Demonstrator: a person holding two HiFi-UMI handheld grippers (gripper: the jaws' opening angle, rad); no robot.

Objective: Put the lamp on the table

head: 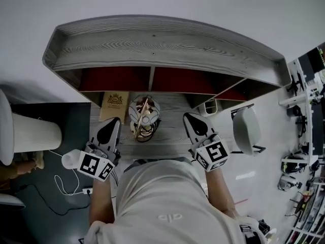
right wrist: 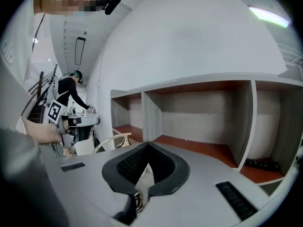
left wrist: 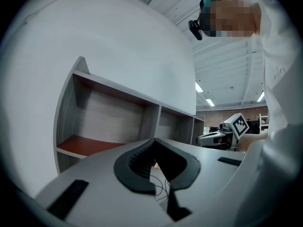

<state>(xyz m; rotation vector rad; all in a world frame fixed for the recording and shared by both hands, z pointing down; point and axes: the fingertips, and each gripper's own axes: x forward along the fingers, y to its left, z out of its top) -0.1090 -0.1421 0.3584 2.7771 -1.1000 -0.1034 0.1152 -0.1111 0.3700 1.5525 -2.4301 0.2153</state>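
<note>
The lamp (head: 143,115), a round pale globe with a brass ring and a dark coiled cord, stands on the grey wooden table (head: 167,141) below the shelf unit. My left gripper (head: 112,122) hovers just left of it, shut and holding nothing. My right gripper (head: 189,117) is to the lamp's right, also shut and holding nothing. In the left gripper view the gripper (left wrist: 154,143) has its jaws together, with thin cord loops (left wrist: 161,187) showing beyond them. In the right gripper view the gripper (right wrist: 147,146) is shut, and the lamp's brass ring (right wrist: 111,143) rises at the left.
A grey shelf unit (head: 152,50) with red-floored compartments spans the back of the table. A tan book with a gold crest (head: 115,104) lies left of the lamp. A white cylinder (head: 35,132) stands on the floor at left, a pale chair (head: 246,130) at right.
</note>
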